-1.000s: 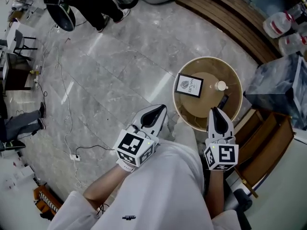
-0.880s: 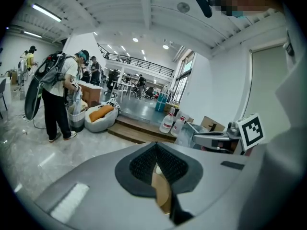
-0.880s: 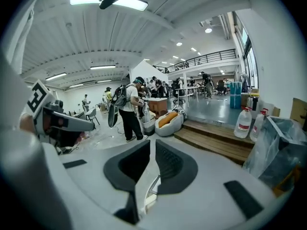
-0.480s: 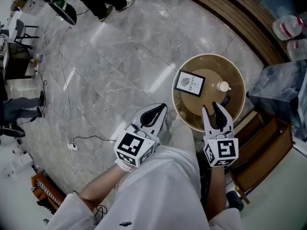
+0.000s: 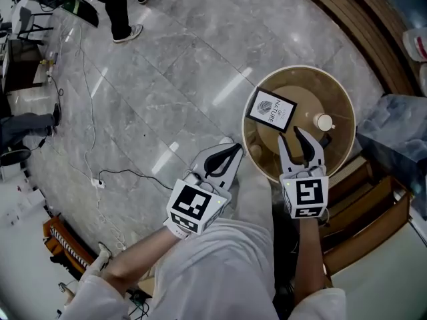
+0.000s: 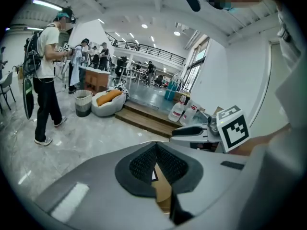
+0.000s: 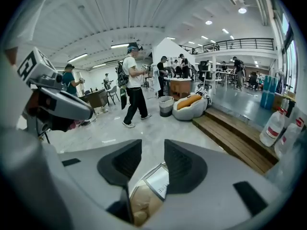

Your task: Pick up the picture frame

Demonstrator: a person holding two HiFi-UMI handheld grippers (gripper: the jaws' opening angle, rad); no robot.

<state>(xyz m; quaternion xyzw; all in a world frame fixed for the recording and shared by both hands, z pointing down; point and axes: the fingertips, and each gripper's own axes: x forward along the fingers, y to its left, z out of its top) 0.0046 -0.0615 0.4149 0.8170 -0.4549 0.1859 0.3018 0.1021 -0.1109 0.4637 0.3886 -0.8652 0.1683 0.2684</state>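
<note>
- grey stone floor (image 5: 167, 79): spreads under and ahead of both grippers; a person's legs stand on it far ahead of the left gripper.
- wooden step (image 5: 347, 25): curved, well ahead of the right gripper and off to its right, beyond the table.
- round table (image 5: 301, 69): tan top with a raised rim. it sits directly under the right gripper's jaws and just to the right of the left gripper's tips.
- left gripper (image 5: 233, 151): held over the floor beside the table's edge. its jaws are together, pads meeting at the tips, with nothing gripped.
- right gripper (image 5: 290, 139): held over the table top, pointing forward and down. its jaws are opening and stand well apart, pressing on nothing; the gap shows only the table and the frame beyond.
- picture frame (image 5: 271, 110): lies flat on the table, dark border around a white print. it is ahead of the right gripper's tips and slightly to their left, apart from both jaws; it is ahead and to the right of the left gripper.
- white round object (image 5: 325, 122): on the table, ahead and right of the right gripper; its kind cannot be told.
</note>
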